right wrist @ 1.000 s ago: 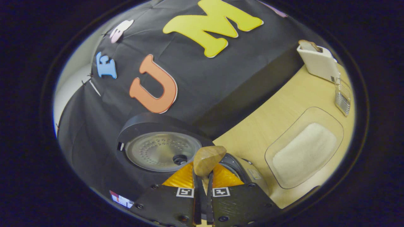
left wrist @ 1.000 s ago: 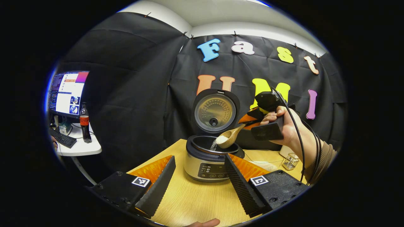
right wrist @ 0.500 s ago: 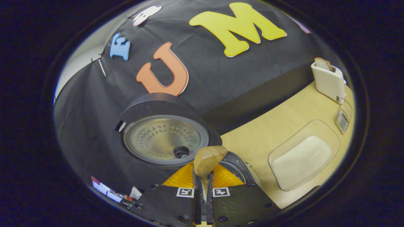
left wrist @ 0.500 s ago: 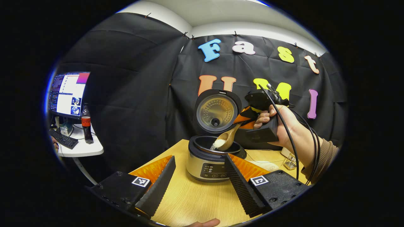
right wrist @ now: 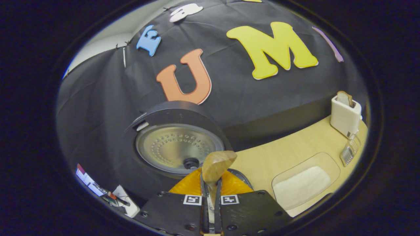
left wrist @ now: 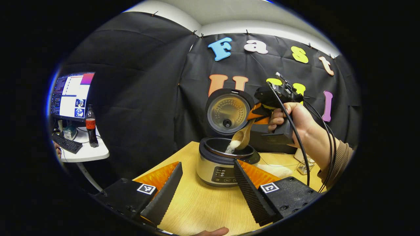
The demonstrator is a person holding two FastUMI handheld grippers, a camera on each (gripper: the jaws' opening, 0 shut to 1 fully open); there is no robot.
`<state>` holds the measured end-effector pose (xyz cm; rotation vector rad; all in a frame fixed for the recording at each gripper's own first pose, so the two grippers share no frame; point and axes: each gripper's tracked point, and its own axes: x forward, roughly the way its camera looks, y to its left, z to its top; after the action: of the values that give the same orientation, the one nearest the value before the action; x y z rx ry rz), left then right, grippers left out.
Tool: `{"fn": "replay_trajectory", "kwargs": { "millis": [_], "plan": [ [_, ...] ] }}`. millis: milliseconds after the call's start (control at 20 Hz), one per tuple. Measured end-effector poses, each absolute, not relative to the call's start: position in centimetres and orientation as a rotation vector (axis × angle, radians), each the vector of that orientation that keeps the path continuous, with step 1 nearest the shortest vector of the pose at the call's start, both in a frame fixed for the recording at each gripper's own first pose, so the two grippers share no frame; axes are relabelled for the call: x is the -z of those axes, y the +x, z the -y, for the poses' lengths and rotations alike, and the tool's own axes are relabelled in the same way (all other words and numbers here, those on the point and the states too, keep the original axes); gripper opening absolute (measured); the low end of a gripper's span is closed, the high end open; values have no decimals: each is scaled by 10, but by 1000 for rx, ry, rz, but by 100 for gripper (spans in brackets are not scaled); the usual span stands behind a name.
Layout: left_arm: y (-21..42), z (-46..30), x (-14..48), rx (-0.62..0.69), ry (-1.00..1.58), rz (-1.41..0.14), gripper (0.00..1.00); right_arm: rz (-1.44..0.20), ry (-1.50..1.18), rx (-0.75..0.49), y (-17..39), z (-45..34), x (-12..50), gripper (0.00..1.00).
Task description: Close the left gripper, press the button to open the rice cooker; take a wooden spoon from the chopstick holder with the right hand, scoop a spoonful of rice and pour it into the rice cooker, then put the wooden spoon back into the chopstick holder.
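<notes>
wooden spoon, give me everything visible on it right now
The wooden spoon looks like light, smooth wood, with a rounded oval bowl and a slim handle. The right gripper is shut on the handle. The spoon hangs tilted bowl-down above the rice cooker, whose lid stands open. White rice is spilling from its lip into the pot. The right gripper view shows the bowl's convex back.

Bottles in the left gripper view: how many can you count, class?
1. The bottle stands upright on the white side desk, below the monitor. Others may be hidden.
</notes>
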<state>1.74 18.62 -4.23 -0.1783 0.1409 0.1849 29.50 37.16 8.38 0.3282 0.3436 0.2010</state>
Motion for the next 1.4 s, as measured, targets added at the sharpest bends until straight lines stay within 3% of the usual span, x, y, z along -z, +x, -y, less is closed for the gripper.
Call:
{"fn": "replay_trajectory", "kwargs": {
  "millis": [400,650,1000,1400],
  "plan": [
    [13,-187,44,-187,-167,-145,99,-196,128,-216,283,-379,-116,8],
    [8,-191,43,-189,-177,-153,99,-115,24,-233,279,-393,-132,4],
    [6,-196,45,-198,-187,-158,99,-100,-171,-257,280,-413,-118,9],
    [6,-187,52,-189,-166,-191,99,-19,-374,-258,273,-415,-113,5]
  ]
}}
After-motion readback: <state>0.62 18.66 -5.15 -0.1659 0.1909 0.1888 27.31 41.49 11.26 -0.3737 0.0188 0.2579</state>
